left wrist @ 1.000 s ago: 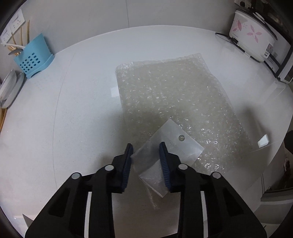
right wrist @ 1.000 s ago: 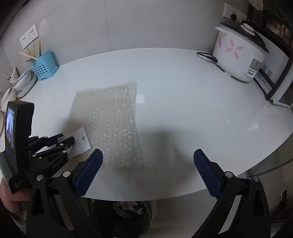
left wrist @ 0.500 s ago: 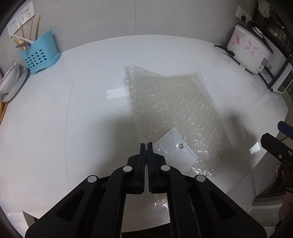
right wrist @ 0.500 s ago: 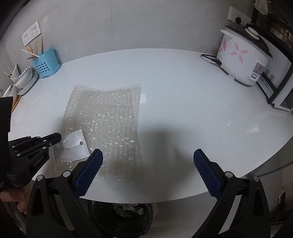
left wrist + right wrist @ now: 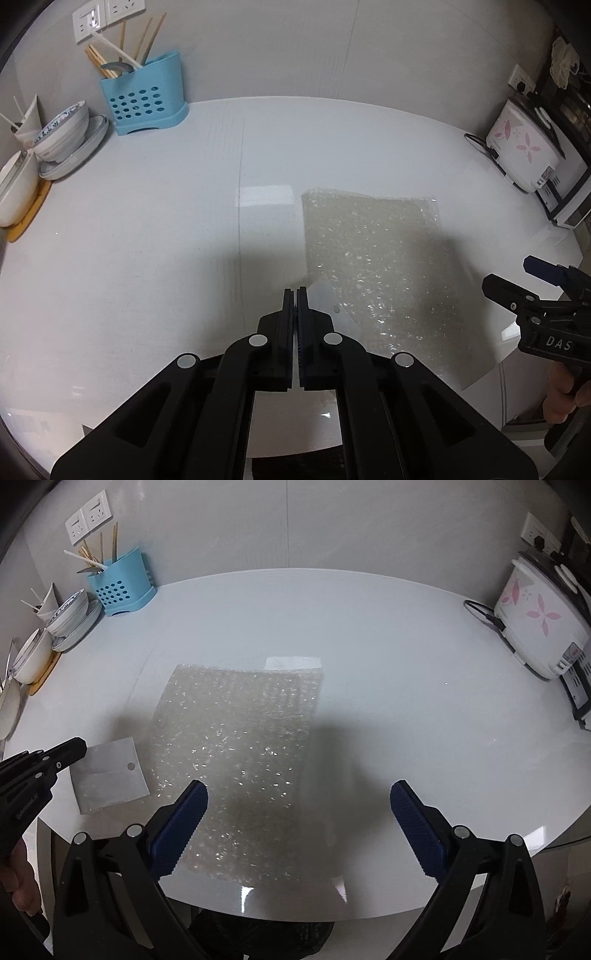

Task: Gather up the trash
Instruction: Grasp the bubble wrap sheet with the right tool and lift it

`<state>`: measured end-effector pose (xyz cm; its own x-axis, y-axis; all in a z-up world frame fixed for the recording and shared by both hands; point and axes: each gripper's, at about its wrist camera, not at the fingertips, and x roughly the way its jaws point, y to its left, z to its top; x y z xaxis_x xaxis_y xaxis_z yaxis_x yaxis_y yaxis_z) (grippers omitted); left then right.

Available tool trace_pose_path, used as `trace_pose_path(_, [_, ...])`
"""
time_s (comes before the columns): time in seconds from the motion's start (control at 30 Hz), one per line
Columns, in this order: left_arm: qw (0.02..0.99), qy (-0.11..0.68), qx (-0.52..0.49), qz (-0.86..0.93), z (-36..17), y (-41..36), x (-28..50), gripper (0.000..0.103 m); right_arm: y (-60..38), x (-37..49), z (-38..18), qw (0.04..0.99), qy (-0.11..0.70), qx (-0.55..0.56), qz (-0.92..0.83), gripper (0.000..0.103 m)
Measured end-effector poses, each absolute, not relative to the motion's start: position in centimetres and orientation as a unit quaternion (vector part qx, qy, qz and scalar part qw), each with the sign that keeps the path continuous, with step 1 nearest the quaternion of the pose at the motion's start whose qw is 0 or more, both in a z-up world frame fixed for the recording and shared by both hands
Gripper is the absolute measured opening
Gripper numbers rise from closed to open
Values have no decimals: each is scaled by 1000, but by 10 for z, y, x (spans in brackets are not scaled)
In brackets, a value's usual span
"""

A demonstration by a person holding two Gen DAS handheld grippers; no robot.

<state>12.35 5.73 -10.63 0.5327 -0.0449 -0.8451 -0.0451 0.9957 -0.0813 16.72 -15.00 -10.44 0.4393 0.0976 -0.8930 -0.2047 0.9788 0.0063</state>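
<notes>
White and glossy, the round table (image 5: 369, 635) carries a sheet of bubble wrap (image 5: 240, 753) lying flat near its front edge, and everything else is placed from that sheet. Your left gripper (image 5: 296, 291) is pinched shut on a corner of a small clear plastic bag (image 5: 107, 775) with a round punched hole; the bag sits just left of the bubble wrap, its edge overlapping or touching the sheet's left side, I cannot tell which. Your right gripper (image 5: 297, 805) hovers over the sheet's near end with its blue pads spread wide and nothing between them. Far left of the sheet, against the wall, you have a blue utensil holder (image 5: 122, 585) with chopsticks, and beside it stacked bowls (image 5: 70, 618). Well to the right of the sheet stands a white rice cooker (image 5: 539, 620) with pink flowers. Below the table's front edge, under the sheet's near end, a dark trash bin (image 5: 258, 938) shows.
</notes>
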Motion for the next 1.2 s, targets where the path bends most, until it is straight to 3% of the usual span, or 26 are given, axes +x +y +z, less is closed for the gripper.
trace_pose_path(0.33, [878,474,-59,17,-100,103,124,0,-95,194,-123,819,570,-30,68,95])
trace_pose_path(0.67, [876,478,-64,14,-105,121,137,0,-61,219,-189,743,667,-36,50,97])
trace_pose_path(1.0, [877,478,-55,-1,-101,113,141,0,-56,216,-181,754,649,-72,73,95])
trace_pose_path(1.1, [877,478,-55,-1,-100,113,139,0,-53,215,-176,753,650,-74,76,81])
trace_pose_path(1.2, [876,478,-57,1,-101,114,137,0,-50,213,-166,755,647,-77,79,49])
